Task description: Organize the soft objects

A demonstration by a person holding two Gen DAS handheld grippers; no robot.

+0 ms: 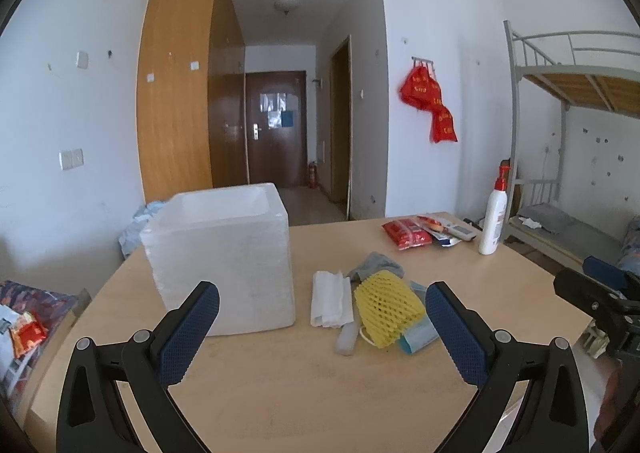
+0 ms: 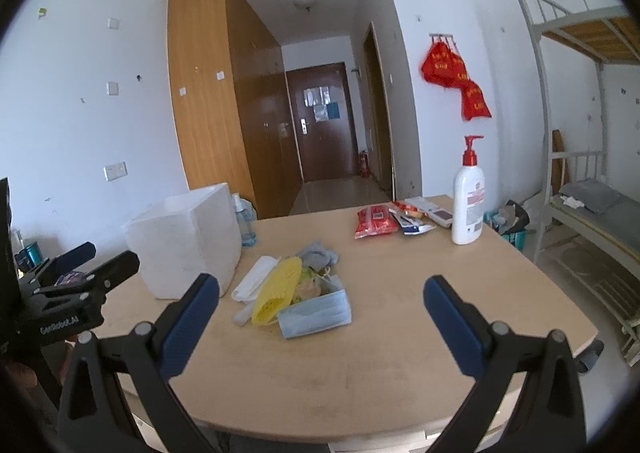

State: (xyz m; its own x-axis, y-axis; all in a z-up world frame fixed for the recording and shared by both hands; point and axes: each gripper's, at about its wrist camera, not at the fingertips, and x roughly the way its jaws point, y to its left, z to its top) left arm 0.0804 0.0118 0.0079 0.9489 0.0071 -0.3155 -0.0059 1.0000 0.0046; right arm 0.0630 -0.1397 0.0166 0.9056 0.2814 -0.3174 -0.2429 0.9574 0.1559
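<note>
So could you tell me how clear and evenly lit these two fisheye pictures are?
Left wrist: soft daylight, sharp centre, yellow foam net crisp; straight walls bow outward, corners vignetted black. Right wrist: same even light, faint shadows under the blue mask, edges bent and dark.

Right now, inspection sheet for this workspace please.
Surface: wooden table, front bare.
Job's things: white foam box open on top; beside it a pile of folded tissue, yellow foam net, blue face mask, grey cloth.
Clutter: lotion bottle, red packets, remote at far edge.
Grippers: left gripper and right gripper open, holding nothing.
Cables: nothing seen.
Surroundings: wardrobe, door, bunk bed.
</note>
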